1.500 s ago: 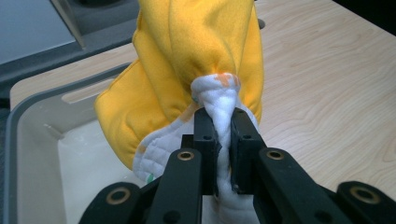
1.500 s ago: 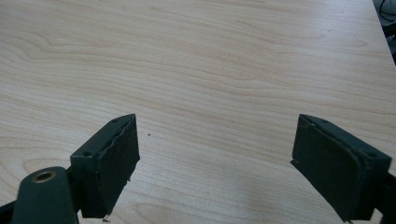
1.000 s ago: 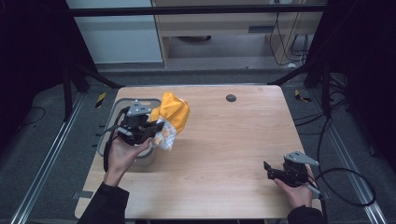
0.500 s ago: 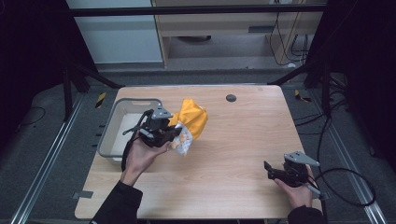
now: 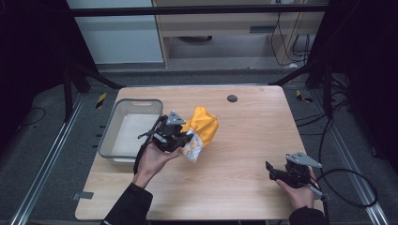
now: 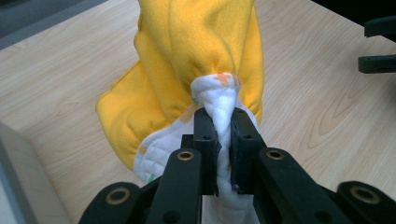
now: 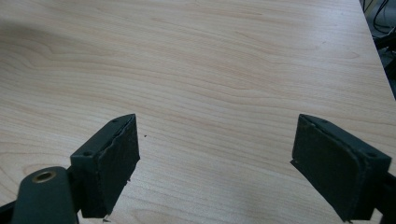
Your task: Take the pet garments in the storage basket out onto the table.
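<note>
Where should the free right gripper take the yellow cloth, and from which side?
Probably at the yellow bulge hanging beyond the left gripper, which pinches the white bunched end. Come from the table's right side: the right gripper stands open there, and the fabric looks thick enough to pinch.

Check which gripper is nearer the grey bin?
Left. The left gripper, shut on the yellow-and-white cloth, hangs just beside the grey bin; the right gripper sits open across the table near the opposite corner.

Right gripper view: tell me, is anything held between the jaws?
No, the right gripper has its jaws wide apart over bare wooden table.
</note>
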A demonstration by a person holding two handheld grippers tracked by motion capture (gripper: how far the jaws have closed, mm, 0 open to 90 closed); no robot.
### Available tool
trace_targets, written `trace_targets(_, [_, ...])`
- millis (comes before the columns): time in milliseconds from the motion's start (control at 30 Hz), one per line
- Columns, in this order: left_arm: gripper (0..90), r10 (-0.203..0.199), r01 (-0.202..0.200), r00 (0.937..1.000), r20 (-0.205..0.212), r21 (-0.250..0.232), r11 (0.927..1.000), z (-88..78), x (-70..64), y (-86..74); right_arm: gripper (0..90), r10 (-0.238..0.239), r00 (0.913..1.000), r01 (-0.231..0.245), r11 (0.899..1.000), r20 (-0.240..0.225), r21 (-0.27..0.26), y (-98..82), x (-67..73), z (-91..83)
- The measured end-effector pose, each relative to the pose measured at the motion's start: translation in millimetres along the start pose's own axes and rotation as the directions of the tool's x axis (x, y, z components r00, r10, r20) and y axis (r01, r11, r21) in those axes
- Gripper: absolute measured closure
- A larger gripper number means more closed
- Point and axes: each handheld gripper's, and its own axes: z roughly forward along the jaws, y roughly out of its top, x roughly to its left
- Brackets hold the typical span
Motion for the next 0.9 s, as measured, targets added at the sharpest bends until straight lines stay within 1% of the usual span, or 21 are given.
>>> trace_targets(233, [83.3,0.005,-0.005,0.9999,0.014,0.018,0.9998,15.3,-5.5,-3.1,14.9,-0.002,1.0000,0.003,1.000,0.005,-0.005,0.0,0.0,-0.7])
trace_targets(367, [83.3,0.006,-0.007,0.9994,0.033,0.031,0.9995,26.0,-8.6,-5.4,15.2,-0.009,1.0000,0.009,1.000,0.003,-0.001,-0.5,0.7,-0.1])
trace_targets(467, [83.3,0.018,-0.019,0.9991,0.038,0.043,0.9989,33.0,-12.1,-7.2,15.4,-0.012,0.9999,0.012,1.000,0.005,0.000,-0.5,0.6,-0.1])
trace_targets(567, [83.3,0.017,-0.020,0.9988,0.045,0.051,0.9985,38.8,-13.8,-8.9,15.6,-0.003,1.0000,0.003,1.000,0.004,0.002,-0.4,0.8,-0.8])
trace_targets(667, [83.3,0.017,-0.019,0.9988,0.046,0.058,0.9981,43.5,-15.2,-9.6,15.8,-0.016,0.9998,0.016,1.000,0.007,0.000,-0.6,0.5,0.0])
trace_targets(900, [83.3,0.021,-0.025,0.9983,0.055,0.072,0.9971,55.1,-18.2,-10.7,15.9,-0.017,0.9998,0.017,1.000,0.009,0.002,-0.9,0.7,-0.1])
